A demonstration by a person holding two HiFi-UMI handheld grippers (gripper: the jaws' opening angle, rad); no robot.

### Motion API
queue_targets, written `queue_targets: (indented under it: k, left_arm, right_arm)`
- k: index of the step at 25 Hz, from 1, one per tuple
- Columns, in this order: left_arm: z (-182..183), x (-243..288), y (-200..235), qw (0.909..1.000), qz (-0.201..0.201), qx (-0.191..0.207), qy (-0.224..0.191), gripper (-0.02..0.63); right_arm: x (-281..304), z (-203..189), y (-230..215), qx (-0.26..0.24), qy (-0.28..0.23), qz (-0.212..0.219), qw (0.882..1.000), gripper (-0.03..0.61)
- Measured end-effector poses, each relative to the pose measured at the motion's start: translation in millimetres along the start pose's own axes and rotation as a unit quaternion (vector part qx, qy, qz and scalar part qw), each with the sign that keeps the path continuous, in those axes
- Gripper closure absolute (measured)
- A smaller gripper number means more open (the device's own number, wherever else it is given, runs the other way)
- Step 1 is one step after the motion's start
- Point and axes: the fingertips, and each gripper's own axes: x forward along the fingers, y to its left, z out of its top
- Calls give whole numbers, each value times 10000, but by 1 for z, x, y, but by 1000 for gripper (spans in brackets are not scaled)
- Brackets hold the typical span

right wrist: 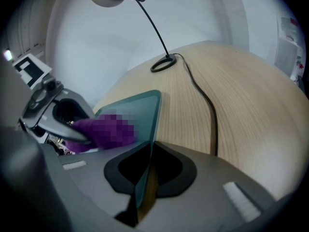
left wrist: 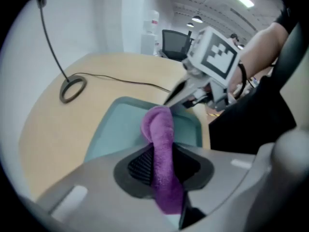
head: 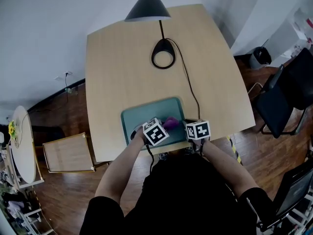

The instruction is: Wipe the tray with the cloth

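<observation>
On the table (head: 122, 58), the tray (head: 146, 112) sits at six o'clock. The left gripper (left wrist: 164, 163) pinches the cloth (left wrist: 161, 127) over it, and the right gripper (right wrist: 147, 170) clamps its four-o'clock edge. Wiping seems under way, not finished.

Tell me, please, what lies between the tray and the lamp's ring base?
Only bare tabletop, as the head view shows; the lamp's cable runs past on the right.

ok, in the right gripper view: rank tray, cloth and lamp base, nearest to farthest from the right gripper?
1. tray: its edge is clamped in the right gripper.
2. cloth: over the tray, off to the left.
3. lamp base: far across the table, straight ahead.
</observation>
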Motion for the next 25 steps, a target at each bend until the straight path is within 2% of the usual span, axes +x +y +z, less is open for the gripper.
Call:
queue_targets:
  k: [3,6,11,14,19,21,25]
  left_arm:
    - [5,-7,52,9983,588,18,42,505]
    - [25,-5,85,9947,959,348,124,504]
    - [59,18,104,9870,1092,1105,417,503]
    - [56,34,97,9861,934,1231,610,504]
    - [48,38,63,9899,677,1212,301,504]
    - [40,41,37,9883,511,1409,264,504]
    - [22,42,-11,9805,442,1901,212,504]
  right_arm:
    - [1,-1,2,-33,12,-17,10000,552]
    - [2,-1,5,-46,45,-18,10000,551]
    - [0,1,6,18,23,3,10000,552]
    - [-3,4,7,78,-44,41,10000,552]
    - [-5,7,5,101,-108,79,9999,552]
    - [-4,1,2,137,-72,87,9998,552]
    - [-4,-3,0,188,-52,69,9998,554]
